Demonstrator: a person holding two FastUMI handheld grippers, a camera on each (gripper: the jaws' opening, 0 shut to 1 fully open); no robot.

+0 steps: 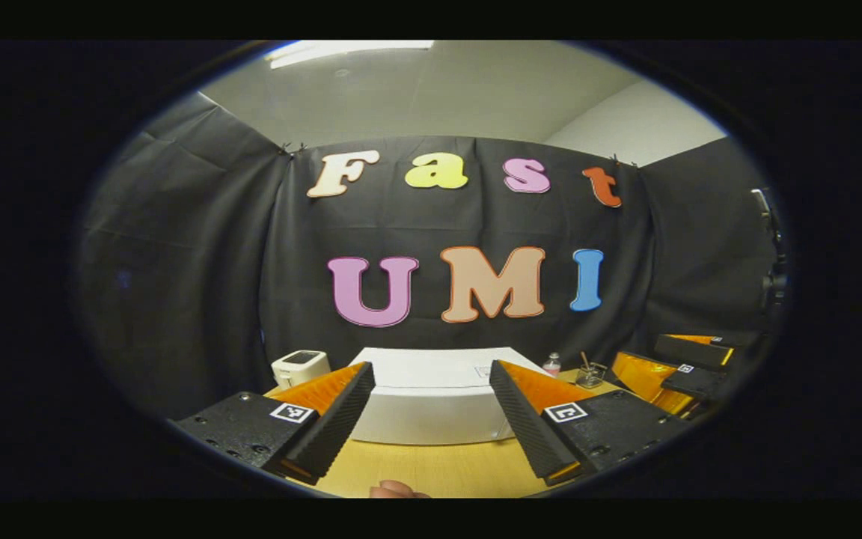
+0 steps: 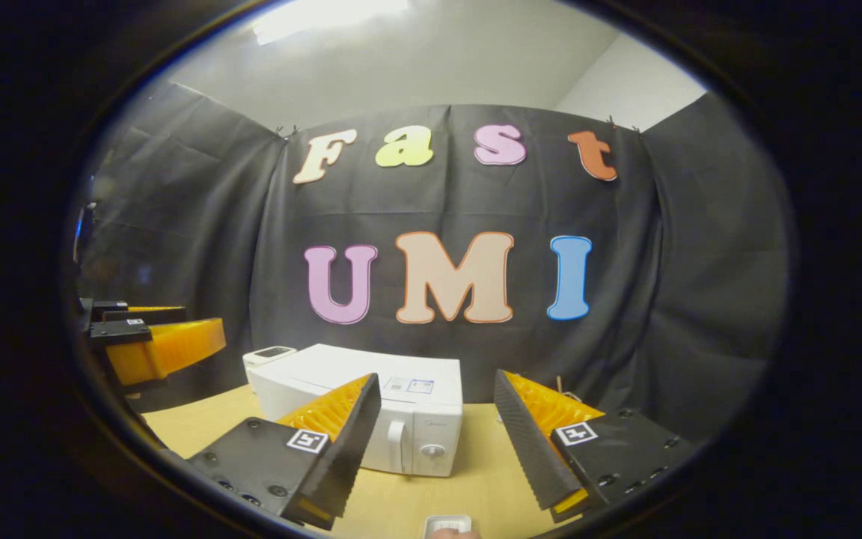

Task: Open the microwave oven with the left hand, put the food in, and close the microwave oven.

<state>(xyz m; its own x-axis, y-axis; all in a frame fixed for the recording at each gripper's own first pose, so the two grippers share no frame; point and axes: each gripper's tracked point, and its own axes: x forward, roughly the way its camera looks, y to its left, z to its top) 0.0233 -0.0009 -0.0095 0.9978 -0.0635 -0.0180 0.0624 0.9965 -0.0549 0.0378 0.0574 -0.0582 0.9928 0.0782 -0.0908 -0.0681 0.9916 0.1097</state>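
Left hand-held gripper (image 1: 431, 419) and right hand-held gripper (image 2: 437, 438), black ridged fingers, orange backing, square black-and-white markers, dark screws

Microwave oven (image 2: 371, 419) sits mid-tabletop (image 1: 431, 468), toward back edge, door shut; bare wood in front of it to near edge. Small white appliance (image 1: 300, 367) just beside it at back left corner. Small bottle (image 1: 551, 364) and glass with sticks (image 1: 590, 374) near back right corner. Left gripper (image 1: 431, 419) jaws apart, framing oven front. Right gripper (image 2: 435, 442) jaws apart, beside it on right. Small white object (image 2: 447, 524) at near edge.
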